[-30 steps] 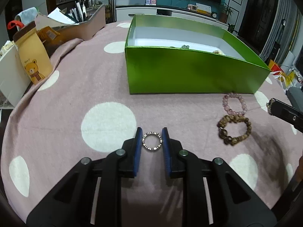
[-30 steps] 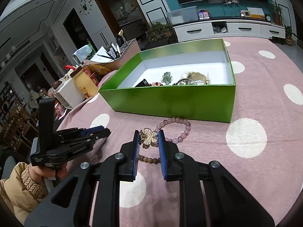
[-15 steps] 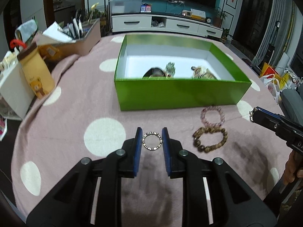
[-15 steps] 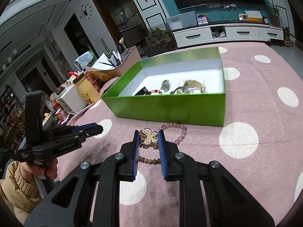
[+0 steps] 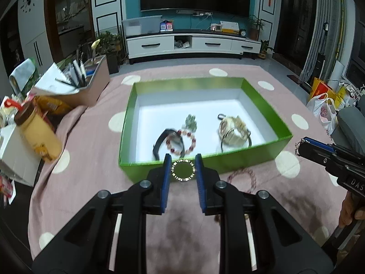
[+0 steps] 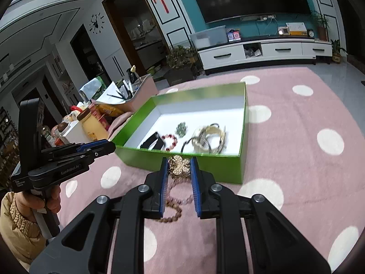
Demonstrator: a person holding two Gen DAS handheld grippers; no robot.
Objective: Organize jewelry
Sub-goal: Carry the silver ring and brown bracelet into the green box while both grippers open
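Left wrist view, green box (image 5: pixel 203 163) holding watches (image 5: pixel 232 131), bead bracelet (image 5: pixel 182 141)

pink bead bracelet (image 5: pixel 243 179) half hidden behind the left tool (image 5: pixel 182 171), its beads smeared. brown bead bracelet (image 6: pixel 172 213) partly covered by the right tool (image 6: pixel 179 170), blurred. yellow jar (image 5: pixel 38 134) smeared, label unreadable. jumble of gold bangles (image 6: pixel 208 138) in the green box (image 6: pixel 243 123) too blurred to separate or count. small green piece (image 5: pixel 191 122) too small to identify. hand (image 5: pixel 351 210) cut off at the right edge.
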